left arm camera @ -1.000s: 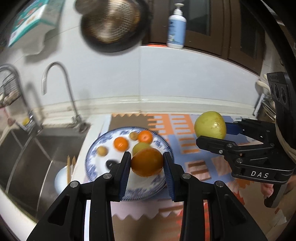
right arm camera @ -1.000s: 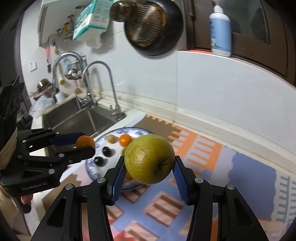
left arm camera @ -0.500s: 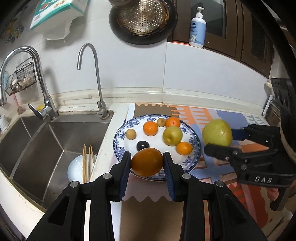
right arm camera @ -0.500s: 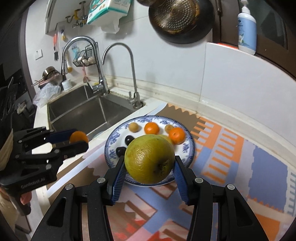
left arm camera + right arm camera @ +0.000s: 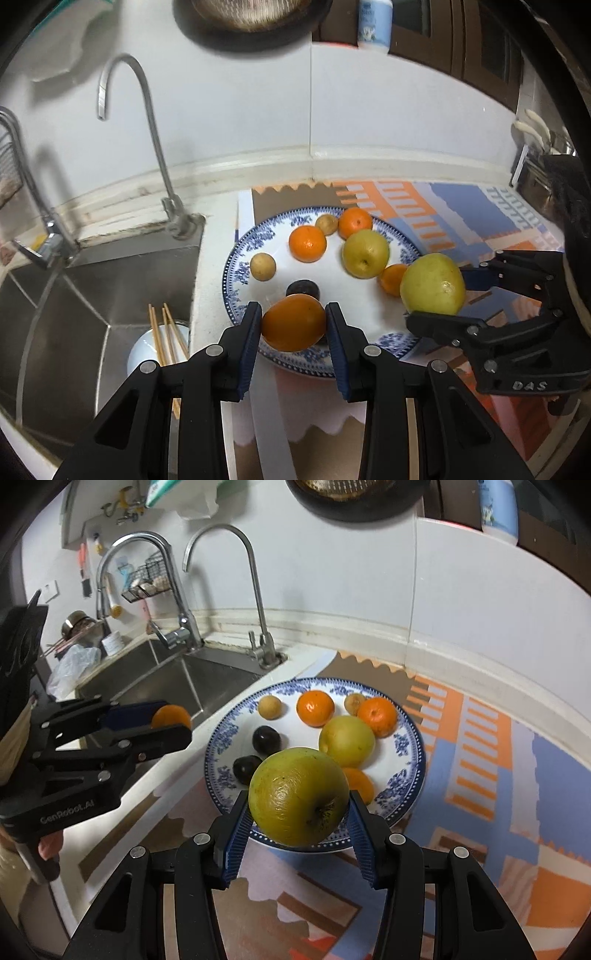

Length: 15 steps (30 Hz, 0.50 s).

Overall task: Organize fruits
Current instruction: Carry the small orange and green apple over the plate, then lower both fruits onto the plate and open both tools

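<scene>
Kitchen counter, two handheld tongs over a fruit plate. Left gripper (image 5: 293, 325), bottom center of the left wrist view, is clamped on an orange fruit (image 5: 294, 324), blue pads pressed to both sides, held over the near rim of the blue-and-white plate (image 5: 236, 273). Right gripper (image 5: 299, 814), bottom center of the right wrist view, is clamped on a large yellow-green apple (image 5: 299, 796), also above the plate's near edge. On the plate, mid-frame: two tangerines (image 5: 315, 708) toward the back w/ two small tan fruits (image 5: 269, 707) beside them, a smaller yellow apple (image 5: 346, 741) at center, two dark plums (image 5: 266, 739) on its left side, another orange partly hidden behind the held apple. Steel sink (image 5: 74, 302) fills lower left of the left wrist view; faucet (image 5: 147, 110) at upper left; patterned mat (image 5: 480, 757) at right.
</scene>
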Each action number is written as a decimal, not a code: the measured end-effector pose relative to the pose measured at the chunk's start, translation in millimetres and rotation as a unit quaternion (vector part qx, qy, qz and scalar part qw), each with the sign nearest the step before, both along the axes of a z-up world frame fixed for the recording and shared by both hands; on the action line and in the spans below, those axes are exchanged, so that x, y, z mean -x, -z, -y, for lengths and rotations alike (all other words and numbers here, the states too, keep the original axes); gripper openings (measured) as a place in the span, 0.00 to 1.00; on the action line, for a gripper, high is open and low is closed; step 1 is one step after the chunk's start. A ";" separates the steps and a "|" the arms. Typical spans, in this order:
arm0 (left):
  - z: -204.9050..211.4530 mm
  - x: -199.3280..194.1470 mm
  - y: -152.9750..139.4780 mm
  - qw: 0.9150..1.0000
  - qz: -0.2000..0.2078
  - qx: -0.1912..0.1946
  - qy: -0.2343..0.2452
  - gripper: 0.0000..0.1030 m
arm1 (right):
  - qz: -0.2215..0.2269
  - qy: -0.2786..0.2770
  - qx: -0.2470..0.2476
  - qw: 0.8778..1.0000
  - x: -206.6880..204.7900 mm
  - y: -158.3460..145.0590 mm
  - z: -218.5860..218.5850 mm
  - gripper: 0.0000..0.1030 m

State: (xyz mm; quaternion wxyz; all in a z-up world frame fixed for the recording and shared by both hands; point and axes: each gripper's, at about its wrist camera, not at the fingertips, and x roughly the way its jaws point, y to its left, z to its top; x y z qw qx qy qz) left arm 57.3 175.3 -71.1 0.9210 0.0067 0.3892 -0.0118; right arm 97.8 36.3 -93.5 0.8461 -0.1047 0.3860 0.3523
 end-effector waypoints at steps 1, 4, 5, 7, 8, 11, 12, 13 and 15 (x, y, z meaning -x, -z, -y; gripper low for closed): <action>-1.5 -6.0 4.2 1.000 -0.006 -0.001 0.003 0.33 | -0.003 0.003 0.002 1.000 -1.9 2.3 -1.4 0.50; -6.7 -19.1 14.4 1.000 -0.020 -0.001 0.010 0.33 | -0.007 0.010 0.009 1.000 -8.2 8.9 -6.3 0.49; -8.9 -23.1 17.9 1.000 -0.026 0.002 0.013 0.33 | -0.008 0.012 0.012 1.000 -10.9 11.0 -8.6 0.50; -12.3 -26.9 22.2 0.999 -0.033 0.007 0.015 0.33 | -0.011 0.013 0.015 1.000 -14.5 13.6 -13.0 0.50; -13.8 -29.0 24.0 0.999 -0.037 0.012 0.019 0.33 | -0.012 0.012 0.016 1.000 -16.2 14.8 -15.3 0.50; -16.3 -33.5 27.9 0.998 -0.047 0.025 0.027 0.34 | -0.010 0.014 0.016 1.000 -18.9 16.2 -19.8 0.50; -16.6 -34.3 28.5 0.998 -0.049 0.026 0.028 0.34 | -0.004 0.020 0.018 1.000 -18.9 15.3 -20.7 0.50; -16.4 -34.3 28.3 0.998 -0.049 0.023 0.028 0.41 | -0.002 0.023 0.022 1.000 -19.9 15.1 -21.5 0.50; -15.1 -33.2 26.0 0.999 -0.043 0.017 0.028 0.55 | 0.001 0.025 0.019 1.000 -20.2 13.7 -20.6 0.53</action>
